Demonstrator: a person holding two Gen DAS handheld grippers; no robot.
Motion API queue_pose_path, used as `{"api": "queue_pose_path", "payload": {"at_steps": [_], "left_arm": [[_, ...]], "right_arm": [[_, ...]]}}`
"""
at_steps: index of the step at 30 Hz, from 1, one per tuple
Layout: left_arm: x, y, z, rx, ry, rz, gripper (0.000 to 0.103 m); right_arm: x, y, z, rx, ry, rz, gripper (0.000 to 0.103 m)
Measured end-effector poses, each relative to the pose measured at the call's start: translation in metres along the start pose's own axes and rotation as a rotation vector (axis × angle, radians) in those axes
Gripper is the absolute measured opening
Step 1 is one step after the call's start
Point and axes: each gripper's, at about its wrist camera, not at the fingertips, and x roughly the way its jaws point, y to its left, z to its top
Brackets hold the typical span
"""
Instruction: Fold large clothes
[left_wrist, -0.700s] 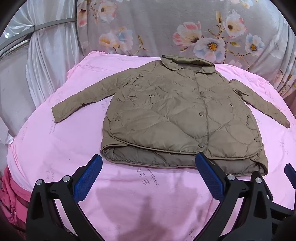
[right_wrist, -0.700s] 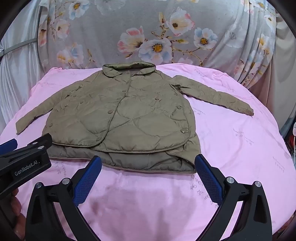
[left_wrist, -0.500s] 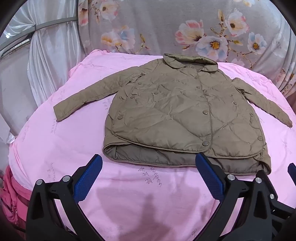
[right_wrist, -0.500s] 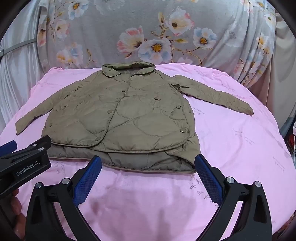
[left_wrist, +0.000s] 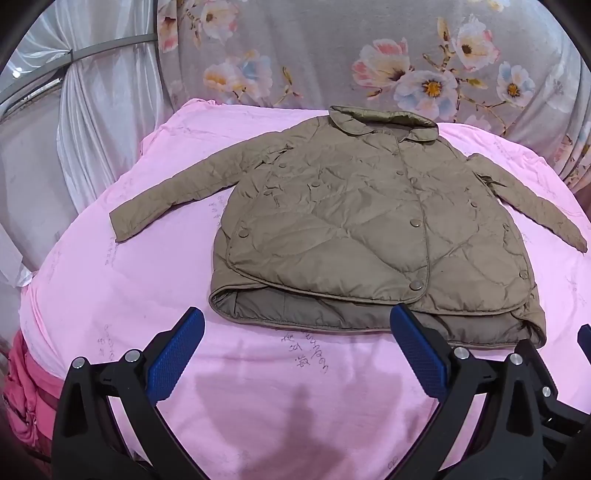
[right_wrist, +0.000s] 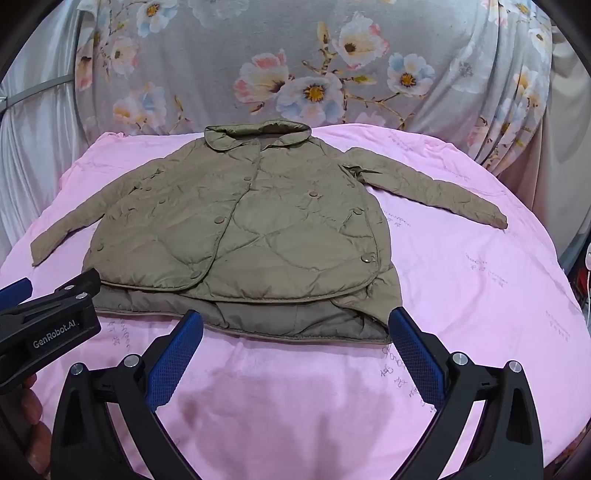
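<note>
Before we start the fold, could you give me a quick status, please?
Left gripper and right gripper open, holding nothing, short of the hem. Jacket flat on pink sheet, buttoned, sleeves spread. Nothing in the way.

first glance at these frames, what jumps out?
A khaki quilted jacket lies front up, buttoned, sleeves spread, in the middle of a pink sheet, collar toward the floral cloth behind. Near the hem, both tongs, left and right, hang wide open and hold nothing.
</note>
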Motion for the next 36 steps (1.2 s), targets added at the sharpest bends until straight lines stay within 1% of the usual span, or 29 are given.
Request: {"api": "queue_pose_path", "payload": {"at_steps": [36], "left_arm": [[0.0035, 0.0031, -0.0015, -0.002, 0.006, -0.003, 0.098]], "right_arm": [[0.0019, 0.0027, -0.0002, 0.001, -0.001, -0.001, 0.098]]}}
